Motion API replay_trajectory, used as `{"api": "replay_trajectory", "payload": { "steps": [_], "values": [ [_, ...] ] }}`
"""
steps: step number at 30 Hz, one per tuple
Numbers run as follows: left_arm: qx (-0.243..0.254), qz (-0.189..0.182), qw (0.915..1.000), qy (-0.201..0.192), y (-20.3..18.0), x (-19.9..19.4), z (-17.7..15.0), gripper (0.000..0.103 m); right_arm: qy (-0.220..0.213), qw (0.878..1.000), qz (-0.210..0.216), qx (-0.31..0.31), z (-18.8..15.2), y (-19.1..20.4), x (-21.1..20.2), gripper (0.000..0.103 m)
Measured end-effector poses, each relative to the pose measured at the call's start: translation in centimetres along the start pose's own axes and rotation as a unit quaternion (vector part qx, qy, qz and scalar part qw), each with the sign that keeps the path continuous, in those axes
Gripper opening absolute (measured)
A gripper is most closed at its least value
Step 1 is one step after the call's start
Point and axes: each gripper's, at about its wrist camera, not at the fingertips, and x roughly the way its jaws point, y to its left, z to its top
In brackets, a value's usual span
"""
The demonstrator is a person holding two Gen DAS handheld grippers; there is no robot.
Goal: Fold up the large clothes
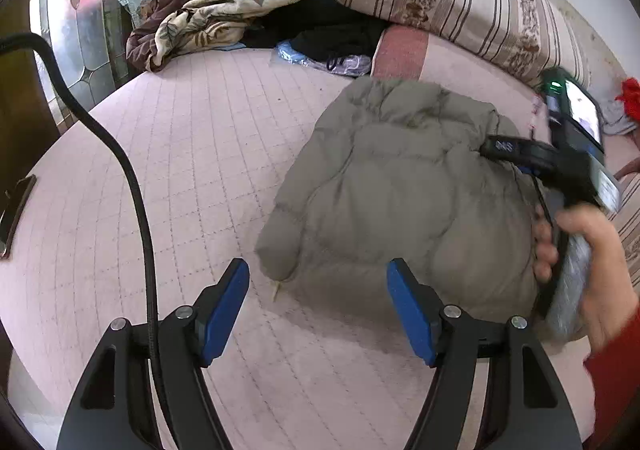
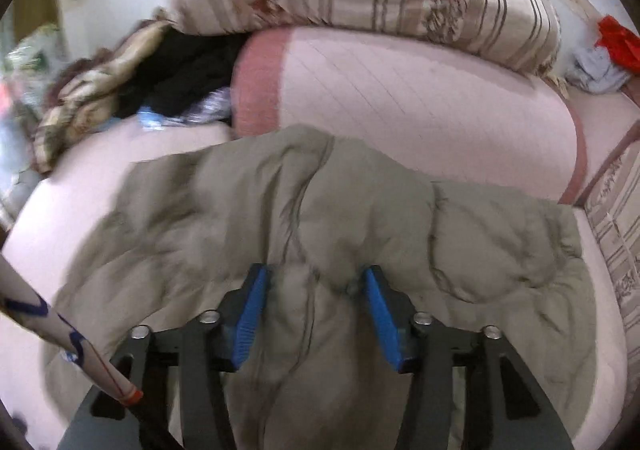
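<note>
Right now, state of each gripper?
Left gripper: open, nothing between the pads, just short of the padded grey jacket.
Right gripper: jaws apart over the jacket, fabric bulging between the pads; a real grip cannot be told.

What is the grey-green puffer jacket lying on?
The puffer jacket lies on the pink quilted bed cover, which shows all around it. The cover directly beneath the jacket is hidden.

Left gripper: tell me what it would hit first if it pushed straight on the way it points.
Probably the pink quilted bedspread, just short of the grey puffer jacket's cuff. The left gripper is open and empty; depth is uncertain.
</note>
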Motion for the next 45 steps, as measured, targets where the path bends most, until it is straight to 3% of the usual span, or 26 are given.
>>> {"api": "replay_trajectory", "payload": {
  "steps": [4,8,13,16,20,24,27,30,34,37,39,42,45],
  "values": [
    [0.010,0.021,0.9997,0.007,0.9,1.7,0.2,0.070,0.004,0.999,-0.040,0.007,0.9,-0.8,4.5,0.075],
    [0.010,0.027,0.9995,0.009,1.3,2.5,0.7,0.071,0.000,0.998,-0.048,0.035,1.3,-2.1,6.7,0.083],
    [0.013,0.036,0.9993,0.008,0.8,2.4,0.4,0.071,0.018,0.999,-0.037,0.032,1.9,-2.3,5.8,0.085],
    [0.015,0.036,0.9992,0.004,0.3,1.8,0.0,0.070,-0.007,0.999,-0.021,0.028,2.2,-2.9,2.6,0.085],
    [0.030,0.047,0.9984,-0.003,-0.6,1.7,-0.5,0.071,-0.024,0.998,-0.035,0.039,0.4,-5.9,-0.3,0.085],
    [0.040,0.056,0.9976,0.005,-1.0,2.6,-0.5,0.071,0.017,0.994,-0.097,0.044,-1.4,-9.1,2.8,0.086],
    [0.038,0.061,0.9974,0.005,-1.0,2.8,-0.5,0.071,0.031,0.992,-0.083,0.085,-2.3,-11.5,4.0,0.089],
    [0.045,0.063,0.9970,0.005,-1.3,2.7,-0.5,0.071,0.019,0.991,-0.095,0.090,-2.0,-11.1,1.9,0.088],
    [0.054,0.066,0.9963,0.003,-1.6,2.4,-0.8,0.071,-0.022,0.993,-0.078,0.090,-3.4,-10.1,-4.1,0.088],
    [0.054,0.073,0.9959,-0.004,-1.9,1.9,-1.2,0.071,-0.022,0.995,-0.070,0.063,-3.8,-9.4,-7.2,0.088],
    [0.058,0.079,0.9951,-0.012,-2.1,1.3,-1.7,0.071,-0.027,0.994,-0.089,0.057,-3.7,-9.3,-8.3,0.088],
    [0.062,0.085,0.9938,-0.035,-2.3,-0.3,-2.4,0.071,-0.017,0.995,-0.061,0.078,-6.7,-10.2,-10.4,0.088],
    [0.069,0.084,0.9920,-0.063,-2.5,-2.2,-2.9,0.071,0.004,0.995,-0.025,0.093,-12.8,-11.1,-13.0,0.088]
  ]
}}
